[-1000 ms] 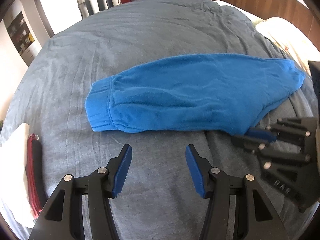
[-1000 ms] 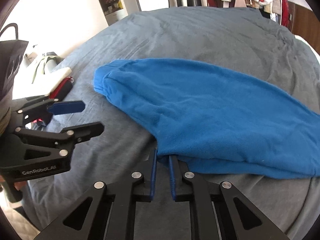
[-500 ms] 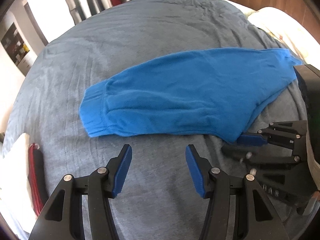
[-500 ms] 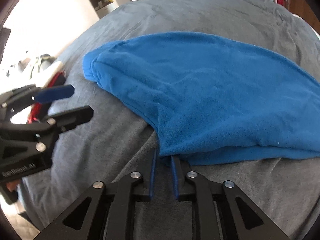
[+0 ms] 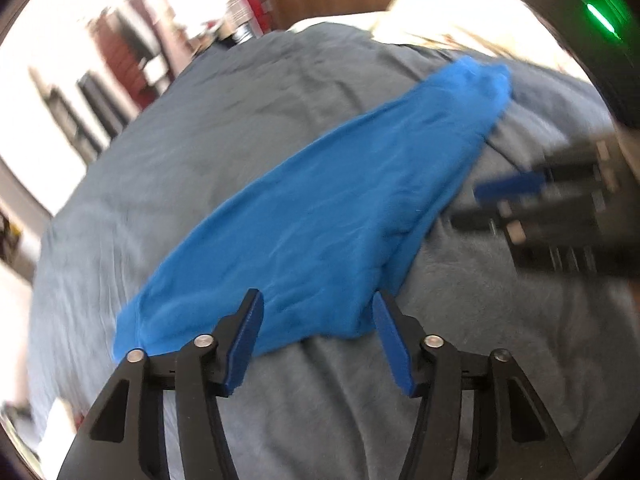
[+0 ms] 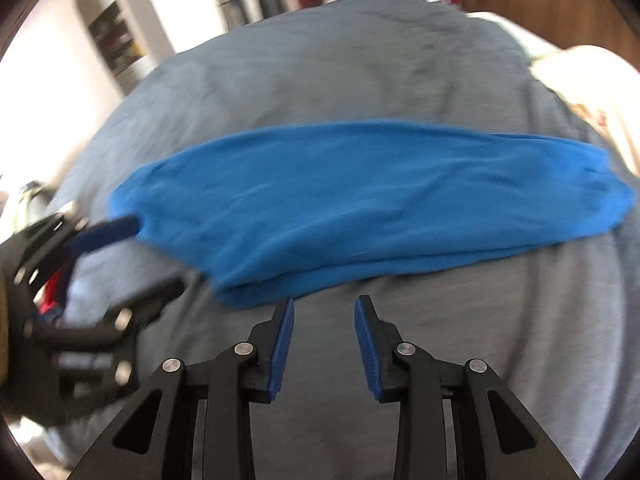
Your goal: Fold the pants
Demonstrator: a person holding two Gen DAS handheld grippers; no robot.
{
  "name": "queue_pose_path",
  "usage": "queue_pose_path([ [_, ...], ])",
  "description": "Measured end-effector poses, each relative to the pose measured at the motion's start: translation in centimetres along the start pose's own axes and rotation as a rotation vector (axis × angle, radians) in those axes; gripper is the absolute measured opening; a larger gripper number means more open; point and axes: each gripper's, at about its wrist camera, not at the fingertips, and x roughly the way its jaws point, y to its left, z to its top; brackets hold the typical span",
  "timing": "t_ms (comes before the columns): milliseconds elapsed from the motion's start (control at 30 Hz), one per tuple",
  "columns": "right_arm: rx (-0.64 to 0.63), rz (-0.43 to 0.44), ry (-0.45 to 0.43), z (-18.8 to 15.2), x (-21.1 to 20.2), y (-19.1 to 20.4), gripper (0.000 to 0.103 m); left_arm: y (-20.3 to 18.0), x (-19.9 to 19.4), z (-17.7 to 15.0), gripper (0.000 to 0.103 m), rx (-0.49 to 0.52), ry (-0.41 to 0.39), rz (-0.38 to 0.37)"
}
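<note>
The pants (image 6: 360, 196) lie flat on the grey bedcover (image 6: 320, 72) as one long blue band, folded lengthwise with the two legs stacked. In the right wrist view they run left to right across the middle of the bed, and the doubled edge faces the near side. In the left wrist view the pants (image 5: 320, 216) run diagonally from near left to far right, with the wider end at the far right.

The left gripper (image 5: 316, 312) is released, its jaws spread wide. Its blue pads (image 5: 244, 340) sit over the near edge of the pants, one on either side of the cloth's near corner; contact cannot be confirmed. The right gripper (image 6: 324, 312) is also released, jaws apart, holding nothing. It hangs just near of the folded edge, apart from the cloth.

A cream pillow (image 6: 592, 80) lies at the far right of the bed. Both views are motion-blurred.
</note>
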Motion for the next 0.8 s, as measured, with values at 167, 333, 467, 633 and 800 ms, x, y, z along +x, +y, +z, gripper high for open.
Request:
queue_pose_path([
  [167, 0.035, -0.065, -0.014, 0.9, 0.5, -3.3, 0.033, -2.2, 2.1, 0.2, 0.041, 0.136, 0.007, 0.035],
  [333, 0.041, -0.070, -0.002, 0.8, 1.2, -4.0, 0.033, -3.1, 3.6, 0.2, 0.037, 0.170, 0.031, 0.033],
  [467, 0.052, -0.076, 0.010, 0.4, 2.0, -4.2, 0.033, -3.7, 4.6, 0.2, 0.029, 0.221, 0.041, 0.045],
  [633, 0.071, -0.095, -0.004, 0.3, 2.0, -4.8, 0.033, -4.3, 4.7, -0.3, 0.007, 0.280, 0.026, 0.028],
  [800, 0.110, -0.093, -0.026, 0.9, 1.7, -5.8, 0.033, -4.4, 4.1, -0.7, 0.018, 0.311, -0.003, 0.066],
])
